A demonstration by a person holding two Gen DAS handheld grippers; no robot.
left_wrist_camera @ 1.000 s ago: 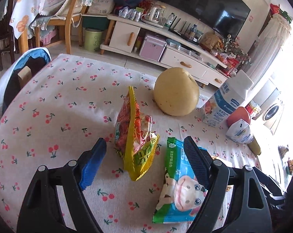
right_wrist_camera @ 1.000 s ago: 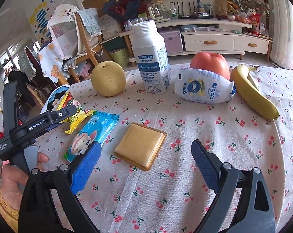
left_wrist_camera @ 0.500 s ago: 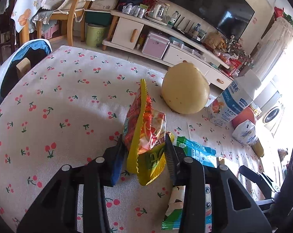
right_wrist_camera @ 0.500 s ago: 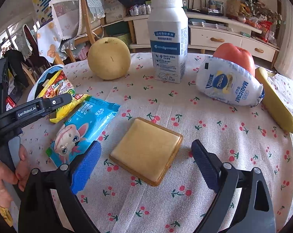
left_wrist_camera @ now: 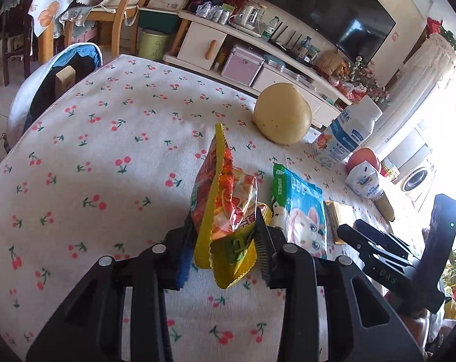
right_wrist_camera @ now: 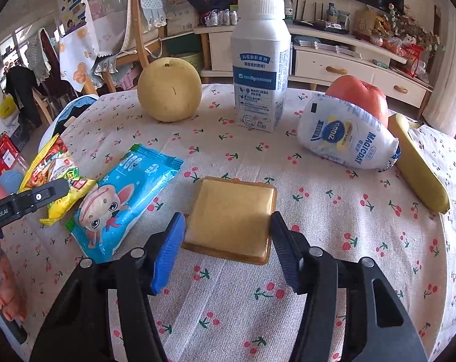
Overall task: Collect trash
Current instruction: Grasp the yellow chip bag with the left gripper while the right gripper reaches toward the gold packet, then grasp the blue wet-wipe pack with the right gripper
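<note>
The left gripper (left_wrist_camera: 224, 242) had its two black fingers pressed against the lower end of the crumpled red-and-yellow plastic snack wrapper (left_wrist_camera: 224, 208), pinching it; the wrapper stood on edge, its long yellow seam pointing toward twelve o'clock over the round table's white cherry-print cloth (left_wrist_camera: 107, 157). In the right wrist view the same wrapper lay at about nine o'clock near the table's edge, with the left gripper's finger (right_wrist_camera: 37, 196) across it.

Just beside it, toward three o'clock, lay the flat blue-and-green snack packet with a cartoon animal (right_wrist_camera: 122, 199), its near end touching the yellow wrapper. At about eleven o'clock from that packet sat the large round pale-yellow pear (right_wrist_camera: 169, 89). Toward one o'clock of the pear stood the upright white plastic milk bottle with a blue label (right_wrist_camera: 261, 75).

The right gripper (right_wrist_camera: 228, 247) was partly closed, its blue-padded fingers (right_wrist_camera: 167, 250) flanking the near end of the square tan flat packet with a brown rim (right_wrist_camera: 232, 217). Whether the pads actually touched it I could not tell; the packet rested flat on the cloth.

At about two o'clock from the square packet lay the white soft pouch printed in blue and yellow (right_wrist_camera: 345, 138), on its side, against the red-orange apple (right_wrist_camera: 360, 96) behind it. At three o'clock of the pouch lay the yellow banana (right_wrist_camera: 421, 172), close to the table's edge.
</note>
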